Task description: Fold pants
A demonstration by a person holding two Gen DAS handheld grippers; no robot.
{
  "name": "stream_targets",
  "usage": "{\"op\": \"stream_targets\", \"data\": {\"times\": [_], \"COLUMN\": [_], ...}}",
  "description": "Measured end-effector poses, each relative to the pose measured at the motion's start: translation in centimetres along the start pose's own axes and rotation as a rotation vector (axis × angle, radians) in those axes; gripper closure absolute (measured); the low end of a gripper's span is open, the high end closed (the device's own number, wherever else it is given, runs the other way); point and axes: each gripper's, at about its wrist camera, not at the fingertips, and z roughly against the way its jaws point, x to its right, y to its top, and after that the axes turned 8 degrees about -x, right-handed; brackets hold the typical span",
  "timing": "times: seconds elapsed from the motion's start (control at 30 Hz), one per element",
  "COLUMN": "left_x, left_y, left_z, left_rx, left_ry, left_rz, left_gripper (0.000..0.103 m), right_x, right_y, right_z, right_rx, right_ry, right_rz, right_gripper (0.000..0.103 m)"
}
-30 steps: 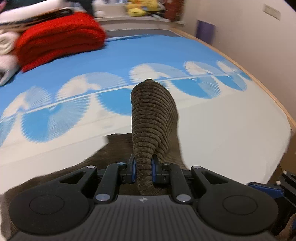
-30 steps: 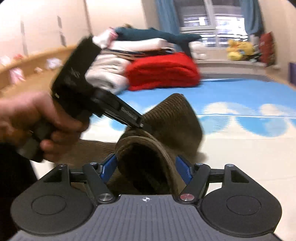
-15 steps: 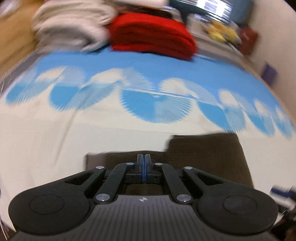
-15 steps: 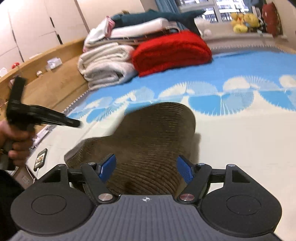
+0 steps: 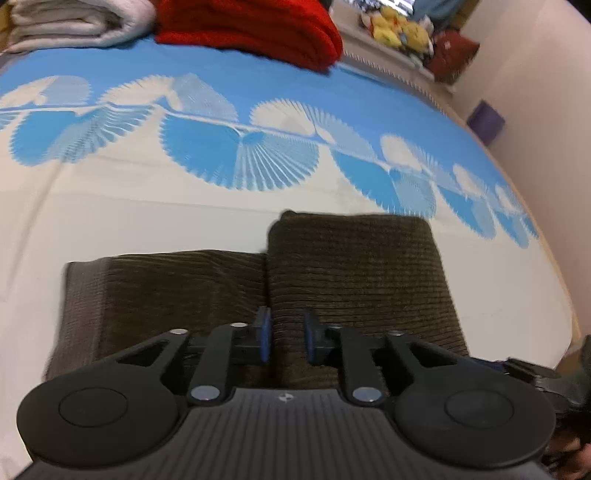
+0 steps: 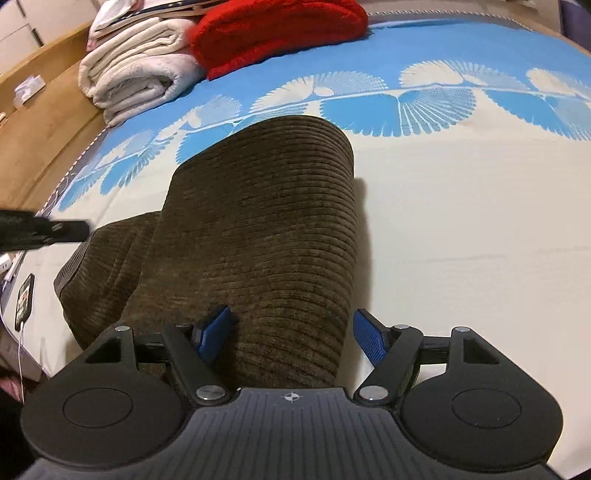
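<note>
Released since a second ago, the pants (image 5: pixel 354 280) lie folded on the bed (image 5: pixel 184 221); left gripper (image 5: pixel 286 336) opening, empty, right gripper (image 6: pixel 291 332) wide open over the upper layer. Next, likely: regrip an end for another fold.

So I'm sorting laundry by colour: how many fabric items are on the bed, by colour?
Brown: 1, pants
Red: 1, blanket
White: 1, blanket
Total: 3
More items lie atop the white one, cut off by the frame edge, so they are not counted.
</note>
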Motion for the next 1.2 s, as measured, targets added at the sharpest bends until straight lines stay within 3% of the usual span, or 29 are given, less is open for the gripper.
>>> {"op": "stream_targets", "data": {"times": [0.2,0.27,0.37,0.4,0.47,0.53,0.67,0.83,1.0,1.17,1.2], "left_x": [1.0,1.2,1.7,1.9,2.2,2.2,2.6,-1.2,-7.0,-10.9,-11.7], "left_y": [1.5,1.8,2.0,2.0,2.0,1.9,1.1,-0.5,-1.5,-1.3,-1.3], "left_z": [-6.1,-8.0,-9.3,-9.4,-8.8,-7.5,-3.4,2.0,4.1,4.2,4.2], "left_rx": [-0.156,-0.218,-0.228,-0.227,-0.204,-0.164,-0.009,0.164,0.205,0.159,0.15], "left_ry": [0.045,0.052,0.037,0.028,0.048,0.035,0.048,0.099,0.217,0.262,0.267], "left_rz": [-0.004,-0.008,-0.027,-0.029,-0.056,-0.058,-0.119,-0.014,0.147,0.294,0.327], "left_gripper": [0.048,0.046,0.047,0.055,0.081,0.088,0.089,0.089,0.089,0.083,0.069], "right_x": [1.2,1.6,1.9,1.8,1.7,1.4,0.3,-1.3,-3.9,-5.2,-5.2], "right_y": [-0.1,0.0,0.1,0.2,0.4,0.7,1.6,2.5,2.5,2.6,2.8], "right_z": [0.9,0.9,1.0,0.9,0.9,0.8,0.2,-0.7,-1.7,-2.9,-3.1], "right_rx": [-0.021,-0.026,-0.032,-0.033,-0.033,-0.028,-0.012,0.006,-0.014,-0.045,-0.05], "right_ry": [0.067,0.084,0.095,0.095,0.094,0.088,0.083,0.113,0.174,0.186,0.186], "right_rz": [0.007,0.009,0.016,0.014,0.01,0.007,-0.014,-0.041,0.018,0.052,0.049], "right_gripper": [0.029,0.029,0.029,0.028,0.028,0.028,0.026,0.025,0.02,0.02,0.02]}}
